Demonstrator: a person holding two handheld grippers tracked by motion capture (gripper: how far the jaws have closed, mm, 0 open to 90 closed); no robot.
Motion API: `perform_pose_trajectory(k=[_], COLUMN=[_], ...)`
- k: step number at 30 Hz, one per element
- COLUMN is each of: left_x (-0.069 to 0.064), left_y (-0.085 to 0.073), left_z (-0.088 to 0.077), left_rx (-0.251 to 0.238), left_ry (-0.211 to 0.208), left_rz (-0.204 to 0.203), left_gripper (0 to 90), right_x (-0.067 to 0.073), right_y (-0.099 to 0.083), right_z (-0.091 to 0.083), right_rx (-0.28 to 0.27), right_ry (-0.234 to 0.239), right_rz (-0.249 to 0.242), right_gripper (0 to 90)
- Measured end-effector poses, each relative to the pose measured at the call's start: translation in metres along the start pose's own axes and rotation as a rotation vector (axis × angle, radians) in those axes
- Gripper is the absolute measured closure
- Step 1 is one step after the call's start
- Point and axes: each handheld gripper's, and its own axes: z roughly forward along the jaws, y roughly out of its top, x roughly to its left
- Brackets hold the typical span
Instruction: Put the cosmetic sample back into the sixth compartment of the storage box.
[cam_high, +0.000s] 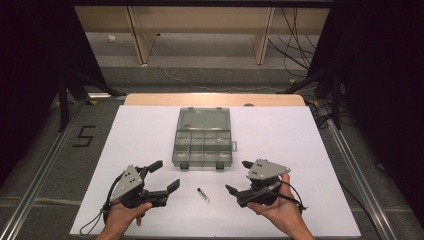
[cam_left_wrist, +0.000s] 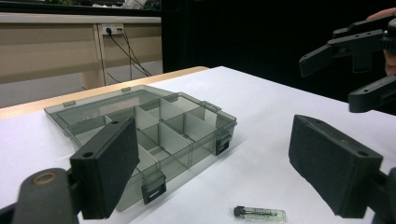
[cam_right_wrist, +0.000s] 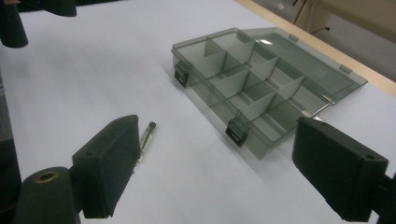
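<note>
Nearest, two hands hold the grippers low over the white table sheet (cam_high: 150, 125). Left gripper (cam_high: 166, 176): jaws spread wide, nothing between them. Right gripper (cam_high: 238, 177): jaws likewise apart, released, empty.

Between the two grippers, on the sheet: a small clear vial (cam_high: 203, 194) with a dark cap, lying on its side, touched by neither gripper. In the left gripper view it lies just ahead of the jaws (cam_left_wrist: 260, 213); in the right gripper view it lies beside the left-hand jaw (cam_right_wrist: 147, 139).

Beyond the vial: smoky transparent compartment box (cam_high: 203, 146), lid (cam_high: 203, 119) laid open flat away from the person, dividers upright, two dark latches on the near wall. Compartments look empty.

Farther: wooden table edge (cam_high: 150, 98), then floor with cables (cam_high: 295, 40).
</note>
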Motion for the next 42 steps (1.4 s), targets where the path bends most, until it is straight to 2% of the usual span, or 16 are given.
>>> perform_pose_trajectory(k=[4,7,15,19,26,27,34,42], left_x=[0.000,0.000,0.000,0.000,0.000,0.000,0.000,0.000], left_y=[0.000,0.000,0.000,0.000,0.000,0.000,0.000,0.001], left_z=[0.000,0.000,0.000,0.000,0.000,0.000,0.000,0.000], left_rx=[0.000,0.000,0.000,0.000,-0.001,-0.001,-0.002,-0.004], left_ry=[0.000,0.001,-0.001,-0.004,-0.003,-0.004,-0.002,-0.003], left_rz=[0.000,0.002,0.006,0.008,0.007,0.008,0.008,0.007], left_gripper=[15.7,15.8,15.7,15.8,15.7,15.7,15.8,15.8], right_x=[0.000,0.000,0.003,0.006,0.014,0.016,0.020,0.024], right_y=[0.010,0.016,0.026,0.033,0.041,0.042,0.043,0.041], right_z=[0.009,0.016,0.023,0.031,0.058,0.062,0.081,0.096], right_rx=[0.046,0.055,0.091,0.133,0.221,0.237,0.328,0.409], right_ry=[0.008,0.020,0.045,0.064,0.095,0.106,0.168,0.203], right_rz=[-0.017,-0.042,-0.066,-0.085,-0.115,-0.103,-0.124,-0.148], right_gripper=[17.9,18.8,20.3,20.4,23.1,24.3,28.0,31.0])
